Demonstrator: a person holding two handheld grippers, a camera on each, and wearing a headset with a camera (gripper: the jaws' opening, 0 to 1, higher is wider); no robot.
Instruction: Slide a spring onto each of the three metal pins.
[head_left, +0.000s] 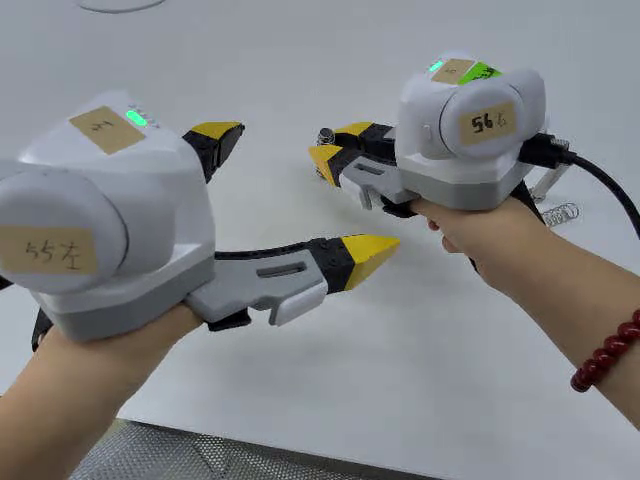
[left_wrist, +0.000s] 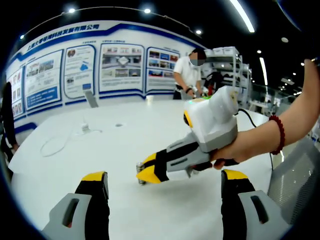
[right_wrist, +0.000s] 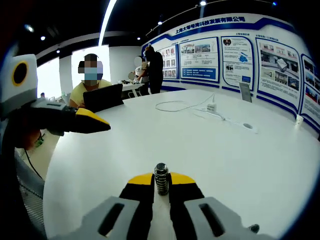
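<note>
Metal pin (right_wrist: 160, 171) pinched in right gripper (right_wrist: 161, 181) fingers; left gripper (left_wrist: 165, 175) fingers spread; head view: spring (head_left: 562, 213).

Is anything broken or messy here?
Nothing looks broken or spilled. One spring lies loose on the table beside the right hand, and the right tool pinches a coil-wrapped pin.

Left gripper (head_left: 305, 190): sat at left over the table (head_left: 300, 60), jaws wide apart, tips turned toward the right. Right gripper (head_left: 335, 147): sat at right, tips turned toward the left, well apart from the left gripper. Pin (right_wrist: 160, 168): stood upright between the right gripper's jaws, clamped at their tips, with the fitted spring (right_wrist: 160, 183) around it. Loose spring (head_left: 562, 213): lay on the table, just right of the right gripper's body
</note>
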